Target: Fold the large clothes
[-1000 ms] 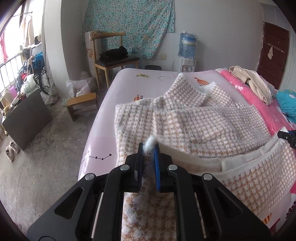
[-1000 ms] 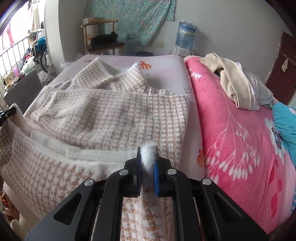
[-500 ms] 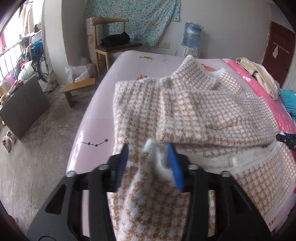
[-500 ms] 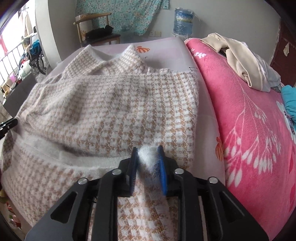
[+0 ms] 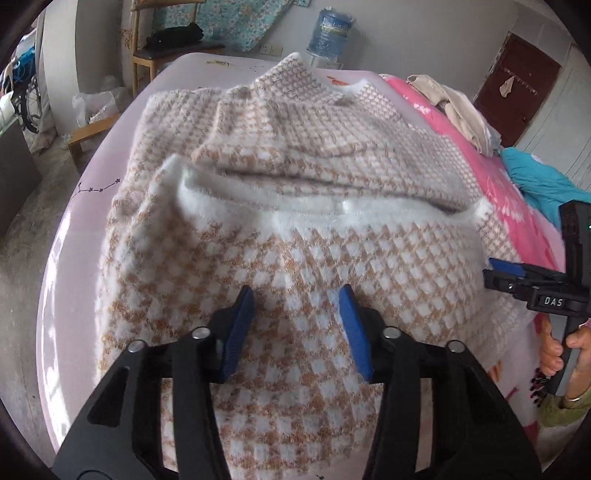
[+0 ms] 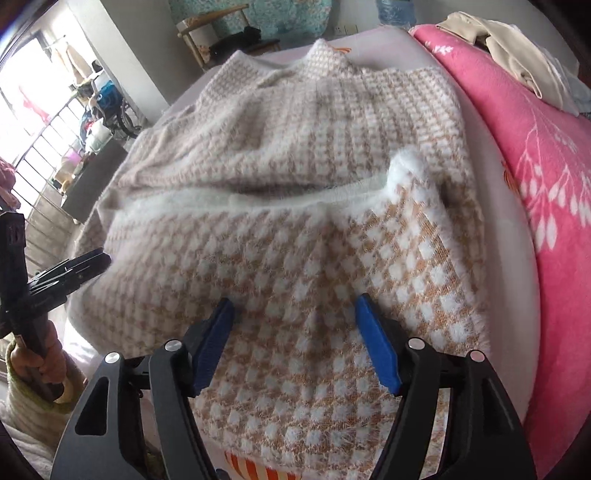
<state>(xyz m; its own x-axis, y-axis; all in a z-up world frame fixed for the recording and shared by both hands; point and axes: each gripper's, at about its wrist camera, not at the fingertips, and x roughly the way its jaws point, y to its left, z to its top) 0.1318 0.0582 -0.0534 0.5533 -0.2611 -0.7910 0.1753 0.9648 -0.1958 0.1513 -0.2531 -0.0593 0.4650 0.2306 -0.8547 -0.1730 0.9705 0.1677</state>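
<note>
A fluffy white-and-tan houndstooth sweater [image 5: 332, 184] lies on the bed, its lower part folded up over the body so the white hem band [image 5: 314, 212] runs across the middle. It also shows in the right wrist view [image 6: 295, 184]. My left gripper [image 5: 297, 314] is open and empty, just above the folded part near the bed's front edge. My right gripper [image 6: 295, 325] is open and empty over the same fold, further right. The right gripper also shows at the right edge of the left wrist view [image 5: 506, 273].
The pale pink sheet [image 5: 85, 221] covers the left of the bed, a bright pink blanket [image 6: 546, 166] the right. Beige clothes [image 6: 517, 48] and a teal garment [image 5: 535, 181] lie on the blanket. A wooden chair [image 5: 166, 48] and a water bottle [image 5: 332, 33] stand beyond the bed.
Both grippers were shut on the sweater's hem, carried it forward over the body, then opened and let it drop. Both have pulled back toward the bed's front edge.
</note>
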